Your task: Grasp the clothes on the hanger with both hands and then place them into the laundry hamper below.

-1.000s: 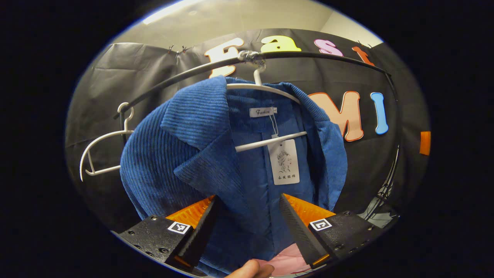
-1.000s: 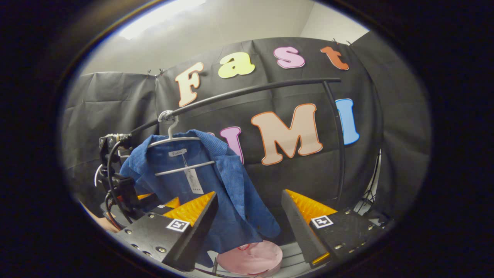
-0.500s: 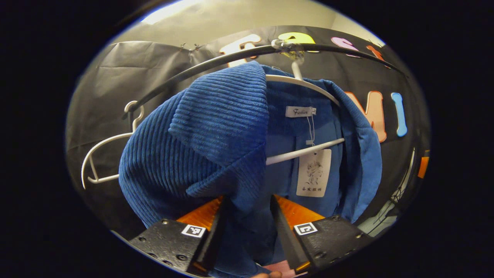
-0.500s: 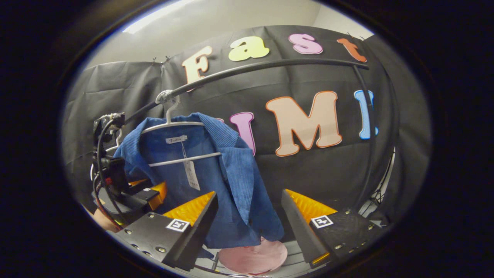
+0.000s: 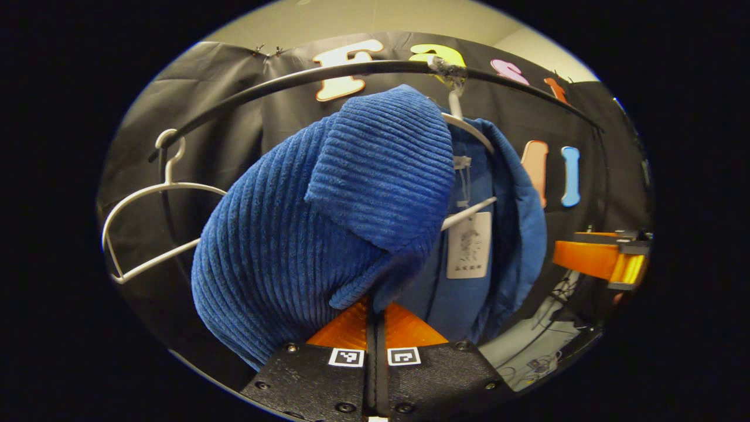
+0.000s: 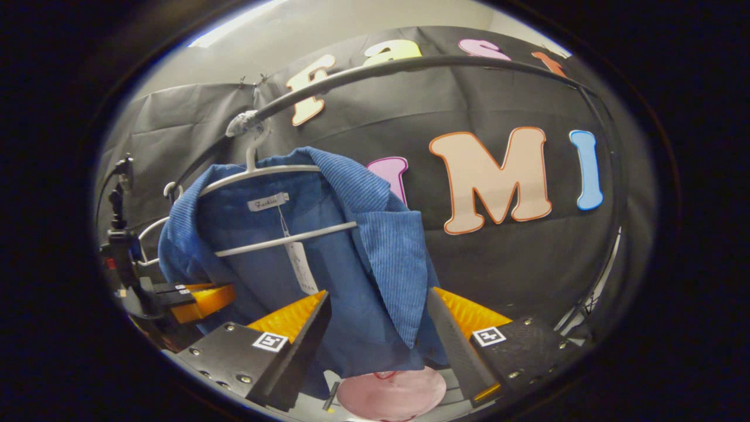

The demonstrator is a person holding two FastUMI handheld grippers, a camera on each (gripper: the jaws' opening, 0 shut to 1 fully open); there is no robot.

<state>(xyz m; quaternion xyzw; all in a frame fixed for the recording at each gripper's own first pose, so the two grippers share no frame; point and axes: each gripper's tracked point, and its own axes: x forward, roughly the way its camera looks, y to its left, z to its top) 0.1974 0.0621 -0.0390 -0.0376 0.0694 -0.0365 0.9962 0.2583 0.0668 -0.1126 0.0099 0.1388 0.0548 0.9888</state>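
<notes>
Blue ribbed corduroy jacket hanging on white wire hanger, hook taped to curved black rail. Left gripper clamped tight, fingers pressed together with a fold of the jacket's front edge pinched between them; contact point itself buried under bulging cloth. Same gripper seen from right gripper view at far left, fingers against jacket's side, tips hidden by fabric. Right gripper wide open, nothing held, jacket's hanging lapel and hem between the spread fingers but apart from both. White paper swing tag dangling inside jacket. Second bare white hanger further along rail. Pink round hamper below jacket hem, mostly cut off, rim hard to make out.
</notes>
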